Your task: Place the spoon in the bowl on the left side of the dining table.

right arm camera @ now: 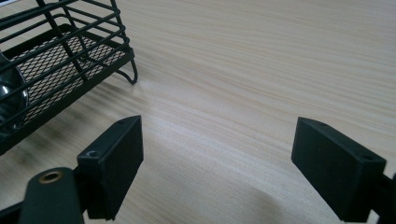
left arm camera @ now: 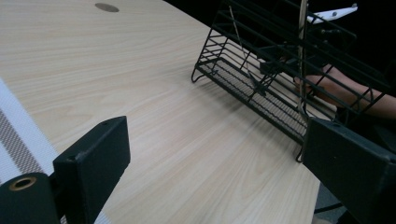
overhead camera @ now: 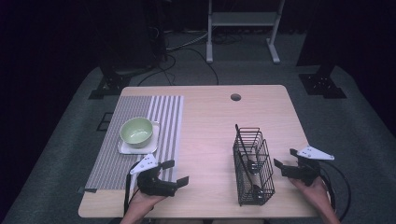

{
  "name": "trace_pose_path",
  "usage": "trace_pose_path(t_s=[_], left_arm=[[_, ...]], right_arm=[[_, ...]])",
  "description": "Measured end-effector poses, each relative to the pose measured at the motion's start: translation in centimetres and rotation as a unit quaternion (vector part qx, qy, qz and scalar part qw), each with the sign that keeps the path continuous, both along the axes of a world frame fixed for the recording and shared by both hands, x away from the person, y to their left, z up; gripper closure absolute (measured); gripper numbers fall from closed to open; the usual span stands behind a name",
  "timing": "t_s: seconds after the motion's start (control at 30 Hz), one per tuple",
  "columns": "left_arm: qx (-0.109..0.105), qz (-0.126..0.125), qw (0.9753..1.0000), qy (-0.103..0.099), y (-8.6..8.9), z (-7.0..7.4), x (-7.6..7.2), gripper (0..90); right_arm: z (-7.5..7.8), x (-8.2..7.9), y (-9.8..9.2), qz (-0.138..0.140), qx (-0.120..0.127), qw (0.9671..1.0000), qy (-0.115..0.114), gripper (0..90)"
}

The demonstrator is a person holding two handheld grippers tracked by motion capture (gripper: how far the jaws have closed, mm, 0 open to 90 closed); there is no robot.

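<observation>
A black wire basket (overhead camera: 252, 164) stands on the right half of the wooden table (overhead camera: 210, 121), holding a thin stick (overhead camera: 239, 138) and metal utensils (overhead camera: 255, 188). My left gripper (overhead camera: 176, 171) is open at the front left, by the striped placemat (overhead camera: 140, 140), with nothing between its jaws. To the right of the basket my right gripper (overhead camera: 285, 157) is open too and holds nothing. In the left gripper view the gripper (left arm camera: 215, 163) faces the basket (left arm camera: 280, 70) across bare wood. In the right gripper view the gripper (right arm camera: 219, 158) has the basket (right arm camera: 56, 60) at its upper left.
A green bowl (overhead camera: 136, 130) sits on a white square plate (overhead camera: 125, 148) on the placemat. A cable hole (overhead camera: 236, 97) lies near the table's far edge. Stand legs (overhead camera: 243, 32) and cables are on the floor beyond.
</observation>
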State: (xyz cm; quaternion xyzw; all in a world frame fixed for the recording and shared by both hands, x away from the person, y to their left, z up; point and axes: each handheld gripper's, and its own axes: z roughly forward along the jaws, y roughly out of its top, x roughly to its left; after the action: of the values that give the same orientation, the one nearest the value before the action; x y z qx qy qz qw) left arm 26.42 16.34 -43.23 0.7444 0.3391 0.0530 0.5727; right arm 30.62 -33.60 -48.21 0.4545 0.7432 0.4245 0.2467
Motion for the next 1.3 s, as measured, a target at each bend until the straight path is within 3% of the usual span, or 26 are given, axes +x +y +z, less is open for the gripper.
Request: trace_pose_path(t_s=[0.33,0.67,1.3], left_arm=[[-0.005,-0.016,0.9997,-0.017,-1.7,1.5,1.1,7.3],[-0.020,-0.019,0.9996,-0.011,-3.0,1.7,2.3,7.3],[-0.042,-0.014,0.9987,-0.024,-5.7,3.6,4.6,7.3]], right_arm=[[0.0,0.0,0.0,0.000,0.001,1.0000,0.001,15.7],[0.0,0.1,-0.1,0.001,0.003,1.0000,0.001,15.7],[0.0,0.0,0.0,0.000,0.001,1.0000,0.000,15.7]])
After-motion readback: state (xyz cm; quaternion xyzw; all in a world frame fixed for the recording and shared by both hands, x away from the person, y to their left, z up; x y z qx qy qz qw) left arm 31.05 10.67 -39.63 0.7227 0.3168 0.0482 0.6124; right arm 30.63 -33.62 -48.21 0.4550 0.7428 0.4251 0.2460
